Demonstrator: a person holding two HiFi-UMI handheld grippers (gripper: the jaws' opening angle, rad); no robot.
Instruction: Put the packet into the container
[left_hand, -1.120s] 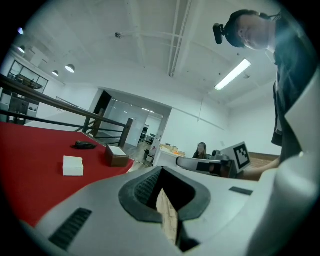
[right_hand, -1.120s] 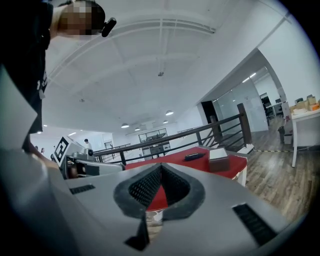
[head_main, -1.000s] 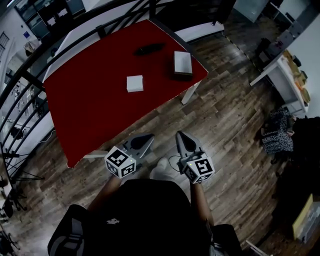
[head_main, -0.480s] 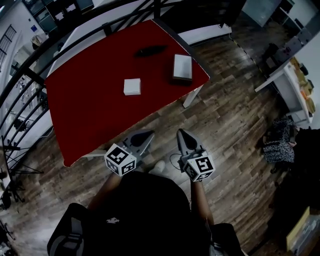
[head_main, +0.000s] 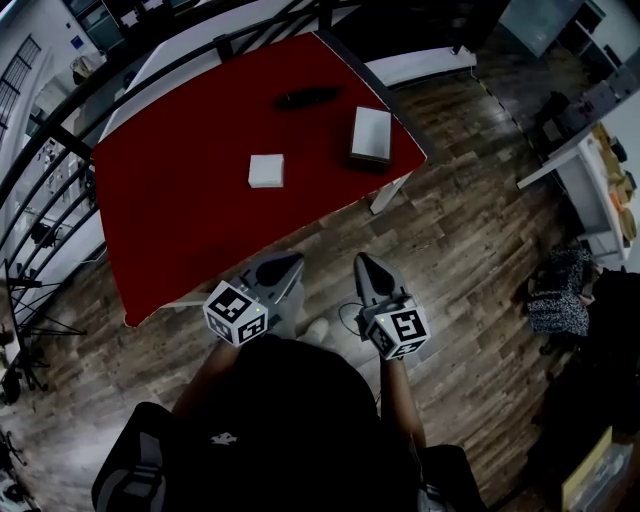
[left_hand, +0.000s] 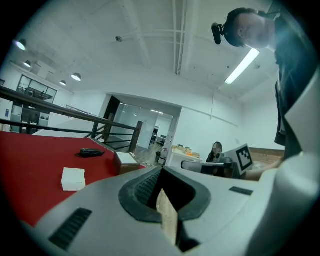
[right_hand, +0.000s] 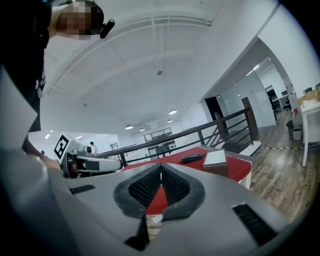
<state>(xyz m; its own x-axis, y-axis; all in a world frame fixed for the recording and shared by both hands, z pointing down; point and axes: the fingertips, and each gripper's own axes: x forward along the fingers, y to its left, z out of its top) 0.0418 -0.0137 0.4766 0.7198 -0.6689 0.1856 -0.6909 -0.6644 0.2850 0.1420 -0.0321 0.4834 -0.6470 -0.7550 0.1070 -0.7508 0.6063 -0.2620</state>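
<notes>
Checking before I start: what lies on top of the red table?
A white packet, a box-shaped container and a black object. What the container holds cannot be seen.

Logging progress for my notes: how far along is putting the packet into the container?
Nothing looks done: the packet lies on the red table, apart from the container. In hand: nothing; the left claw and right claw are shut, empty, well short of the packet. Left: reach, grasp, place.

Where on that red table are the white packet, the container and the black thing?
white packet (head_main: 266, 171), head view, middle of its top face.
container (head_main: 371, 134), head view, middle of its white top.
black thing (head_main: 308, 97), head view, its middle.
</notes>
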